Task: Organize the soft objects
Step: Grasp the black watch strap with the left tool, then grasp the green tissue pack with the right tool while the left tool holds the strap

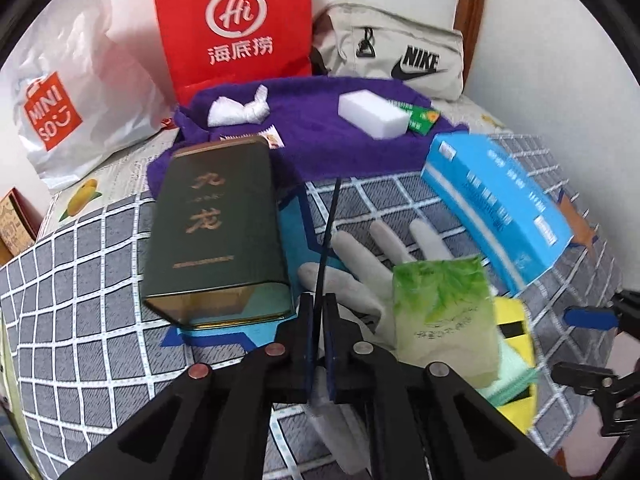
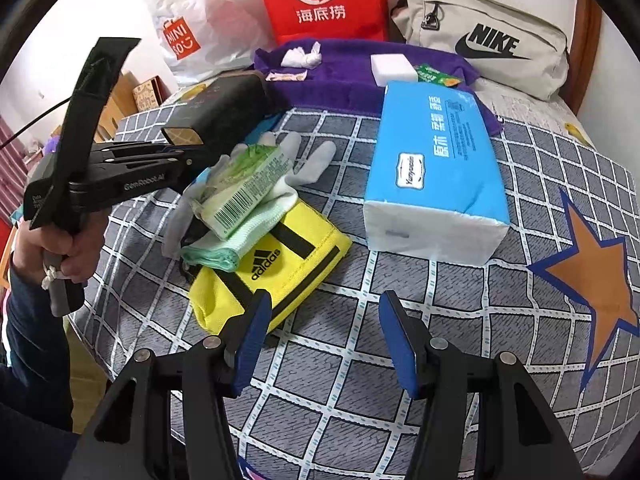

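Note:
My left gripper is shut, with a thin black strip standing edge-on between its jaws; what the strip is I cannot tell. Just beyond its tips a pale grey glove lies flat on the checked cover. A green tissue packet rests on the glove's wrist end, above a mint cloth and a yellow Adidas pouch. The right wrist view shows the left gripper at the glove's left side. My right gripper is open over bare cover, its left pad near the pouch.
A dark green tin lies left of the glove and a blue tissue pack to its right. Behind, a purple towel carries a white sponge and a knotted white cloth. A red paper bag, white Miniso bag and Nike bag line the wall.

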`<state>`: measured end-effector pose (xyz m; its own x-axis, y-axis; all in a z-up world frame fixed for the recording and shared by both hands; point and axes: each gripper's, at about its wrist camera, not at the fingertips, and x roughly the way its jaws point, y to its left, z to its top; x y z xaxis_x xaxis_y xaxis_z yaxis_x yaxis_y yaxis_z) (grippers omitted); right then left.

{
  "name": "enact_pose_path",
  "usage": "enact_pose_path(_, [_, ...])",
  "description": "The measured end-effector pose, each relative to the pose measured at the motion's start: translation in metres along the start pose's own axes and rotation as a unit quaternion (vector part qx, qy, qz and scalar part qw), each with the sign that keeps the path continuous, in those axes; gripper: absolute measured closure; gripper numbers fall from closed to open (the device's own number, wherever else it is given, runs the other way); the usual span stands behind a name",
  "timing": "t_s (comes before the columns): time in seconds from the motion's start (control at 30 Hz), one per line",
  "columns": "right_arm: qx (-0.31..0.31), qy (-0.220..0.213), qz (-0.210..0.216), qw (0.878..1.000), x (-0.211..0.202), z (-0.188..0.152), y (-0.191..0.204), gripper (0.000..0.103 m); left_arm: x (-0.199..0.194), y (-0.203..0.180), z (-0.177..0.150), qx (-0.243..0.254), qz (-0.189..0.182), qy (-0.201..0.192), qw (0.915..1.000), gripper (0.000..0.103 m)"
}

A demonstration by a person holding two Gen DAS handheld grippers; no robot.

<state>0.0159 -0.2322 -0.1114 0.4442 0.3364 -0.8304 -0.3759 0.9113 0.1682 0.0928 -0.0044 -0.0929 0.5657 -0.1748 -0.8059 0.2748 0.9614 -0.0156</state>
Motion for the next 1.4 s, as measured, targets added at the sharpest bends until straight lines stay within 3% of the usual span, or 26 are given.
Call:
enact_pose_path(0.2, [0.000,-0.004,0.008,1.000,-0.004,-0.003,0.005,0.047,-0.021,-0.002,0.000,-0.006,-0.004,-0.012,0.9999,0.098])
enact_pose_path(0.43, [-0.004,-0.006,0.012,1.000,-0.007,-0.006,0.009,0.047,-0.008,-0.010,-0.007,0.000,0.005,0.003,1.0000,0.097])
enact_pose_path(0.6, [-0.004,-0.003,0.009,1.000,-0.006,-0.008,0.009,0.047,0.006,-0.015,-0.004,0.001,0.010,0.006,0.9999,0.071])
enact_pose_path(0.63, [-0.004,-0.003,0.009,1.000,-0.007,-0.008,0.009,0.047,0.009,-0.014,-0.003,-0.001,0.010,0.009,0.9999,0.070])
enact_pose_path(1.03, [0.009,0.015,0.010,1.000,0.010,-0.007,0.000,0.047,0.033,-0.006,-0.007,-0.032,-0.030,0.026,0.9987,0.072])
enact_pose_path(1.13, [0.009,0.016,0.011,1.000,0.013,-0.006,-0.001,0.047,0.035,-0.004,-0.008,-0.037,-0.036,0.026,0.9984,0.082])
enact_pose_path(1.4, [0.013,0.013,0.004,1.000,0.010,-0.002,-0.004,0.047,0.010,0.005,-0.006,-0.045,-0.055,0.005,0.9975,0.083])
